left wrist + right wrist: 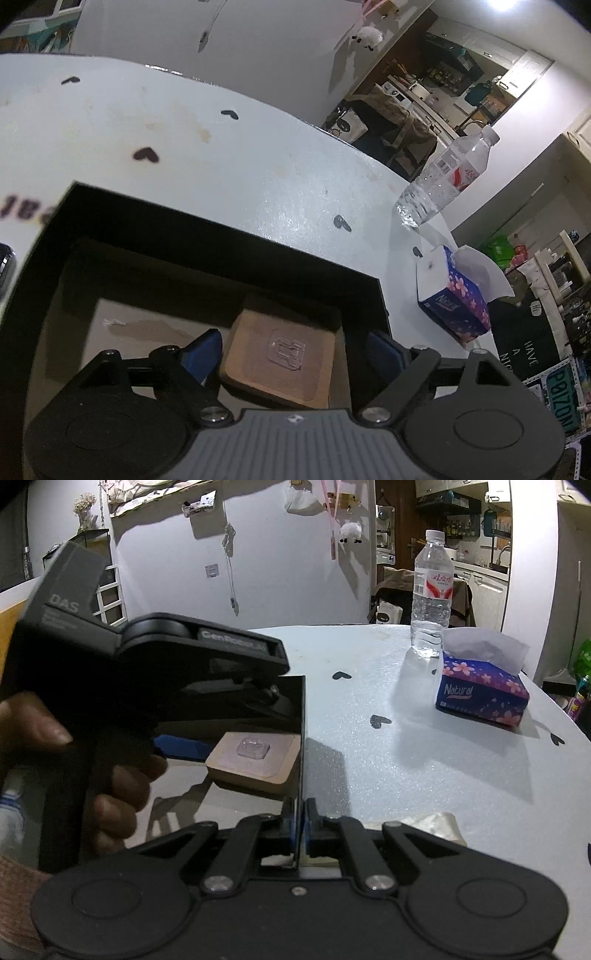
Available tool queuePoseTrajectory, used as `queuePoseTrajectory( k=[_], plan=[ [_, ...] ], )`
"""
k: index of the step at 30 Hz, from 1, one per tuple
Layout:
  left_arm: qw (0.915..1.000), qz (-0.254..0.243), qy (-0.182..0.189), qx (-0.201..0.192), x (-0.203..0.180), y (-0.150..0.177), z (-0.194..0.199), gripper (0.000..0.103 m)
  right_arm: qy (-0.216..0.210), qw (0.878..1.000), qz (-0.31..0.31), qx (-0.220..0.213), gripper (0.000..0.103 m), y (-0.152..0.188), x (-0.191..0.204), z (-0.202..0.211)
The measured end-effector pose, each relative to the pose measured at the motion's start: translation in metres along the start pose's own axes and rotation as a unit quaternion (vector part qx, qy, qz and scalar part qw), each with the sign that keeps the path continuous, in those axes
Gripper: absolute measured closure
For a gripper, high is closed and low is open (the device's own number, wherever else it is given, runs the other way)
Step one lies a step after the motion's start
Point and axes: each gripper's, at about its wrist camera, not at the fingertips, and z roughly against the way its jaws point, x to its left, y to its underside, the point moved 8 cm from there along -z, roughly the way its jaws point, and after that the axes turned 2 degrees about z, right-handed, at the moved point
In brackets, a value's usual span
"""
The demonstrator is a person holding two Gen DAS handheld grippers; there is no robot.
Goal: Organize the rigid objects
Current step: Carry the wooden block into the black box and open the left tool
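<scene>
The right gripper (300, 825) was clenched on the near wall of the black box (302, 738), probably to steady it. In the lower middle of the left view, the left gripper (295, 350) stood released, its blue fingers (205, 350) either side of the wooden block (279, 360) without pressing. The block, tan and square with rounded corners and a clear raised piece on top, lay flat inside the box on the table (221, 155).

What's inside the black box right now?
One tan square block with a clear raised piece on top lies on the black box floor, between the open left gripper fingers. The near-left floor is hidden behind the gripper body.
</scene>
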Motion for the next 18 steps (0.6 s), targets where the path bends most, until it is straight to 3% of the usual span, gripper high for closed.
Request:
queuePoseTrajectory(
  k=[10,18],
  plan=[
    [0.9988,-0.048,0.001,-0.007,-0.005,0.006,0.032,0.012,-0.002,1.000,-0.003,0.001,0.098,0.000,0.000,-0.001],
    [0.9949,-0.091,-0.012,-0.043,-0.004,0.009,0.075,0.006,-0.004,1.000,-0.006,0.003,0.097,0.000,-0.002,-0.001]
  ],
)
